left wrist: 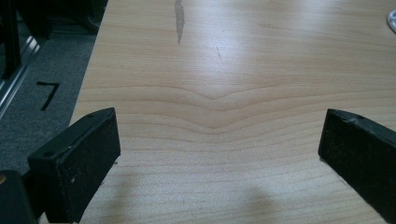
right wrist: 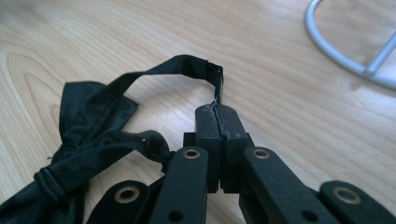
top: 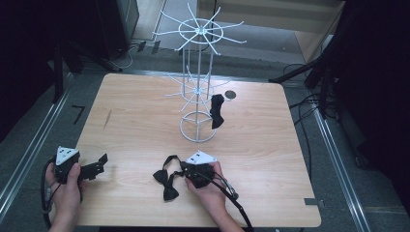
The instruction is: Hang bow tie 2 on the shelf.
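A black bow tie (top: 167,182) lies on the wooden table (top: 140,116) near its front edge. My right gripper (top: 183,166) is beside it, shut on the tie's thin strap. In the right gripper view the jaws (right wrist: 217,112) are pressed together on the strap's end (right wrist: 218,88), and the strap (right wrist: 154,70) arches left to the bow (right wrist: 88,126). A second black bow tie (top: 216,111) hangs on a white wire rack (top: 198,87) at mid-table. My left gripper (top: 100,163) rests open at the table's left front, with only bare wood between its pads (left wrist: 74,158).
The rack's round base (top: 197,126) stands just behind the right gripper, and its rim (right wrist: 327,42) appears in the right gripper view. A small dark disc (top: 230,94) lies behind the rack. Dark stands and cables surround the table.
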The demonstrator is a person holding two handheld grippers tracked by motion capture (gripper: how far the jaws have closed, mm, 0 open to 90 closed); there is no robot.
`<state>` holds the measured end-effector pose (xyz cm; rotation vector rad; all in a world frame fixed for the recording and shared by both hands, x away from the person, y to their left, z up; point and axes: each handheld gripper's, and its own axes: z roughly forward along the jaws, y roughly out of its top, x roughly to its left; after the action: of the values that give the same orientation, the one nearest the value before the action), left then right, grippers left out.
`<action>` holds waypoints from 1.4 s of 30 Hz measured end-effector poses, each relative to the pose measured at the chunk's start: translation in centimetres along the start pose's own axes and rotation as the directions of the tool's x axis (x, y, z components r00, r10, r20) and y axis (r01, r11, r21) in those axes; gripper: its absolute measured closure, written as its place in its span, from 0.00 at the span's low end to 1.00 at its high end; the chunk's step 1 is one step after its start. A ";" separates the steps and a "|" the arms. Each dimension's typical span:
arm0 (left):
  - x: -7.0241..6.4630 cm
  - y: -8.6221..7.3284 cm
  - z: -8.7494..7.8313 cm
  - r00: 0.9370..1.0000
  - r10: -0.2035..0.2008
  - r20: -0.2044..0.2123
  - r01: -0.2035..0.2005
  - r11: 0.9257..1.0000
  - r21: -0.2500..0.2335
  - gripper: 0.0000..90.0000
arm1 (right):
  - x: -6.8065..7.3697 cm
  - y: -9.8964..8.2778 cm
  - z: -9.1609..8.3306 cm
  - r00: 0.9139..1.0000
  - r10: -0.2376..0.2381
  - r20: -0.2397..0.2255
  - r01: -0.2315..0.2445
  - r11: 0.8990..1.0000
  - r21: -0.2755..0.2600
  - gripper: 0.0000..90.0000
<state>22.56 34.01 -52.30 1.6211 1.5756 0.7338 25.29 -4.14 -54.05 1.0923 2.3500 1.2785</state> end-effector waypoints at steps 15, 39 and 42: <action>-0.1 0.0 0.0 1.000 0.004 -0.007 -0.004 1.000 -0.003 0.00 | -0.3 1.5 -3.2 0.999 -0.018 0.033 0.023 0.988 -0.154 1.00; -0.1 0.0 0.0 1.000 0.009 0.000 -0.009 1.000 0.002 0.00 | -2.6 3.9 -8.2 0.998 0.013 0.060 0.005 0.957 -0.291 1.00; -0.1 0.0 -0.1 1.000 0.013 0.002 -0.013 1.000 0.006 0.00 | -2.8 4.2 -8.8 0.998 0.015 0.068 0.006 0.952 -0.306 1.00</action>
<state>22.48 33.89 -52.28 1.6373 1.5685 0.7353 24.61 -10.15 -45.92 1.0232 2.0123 1.5180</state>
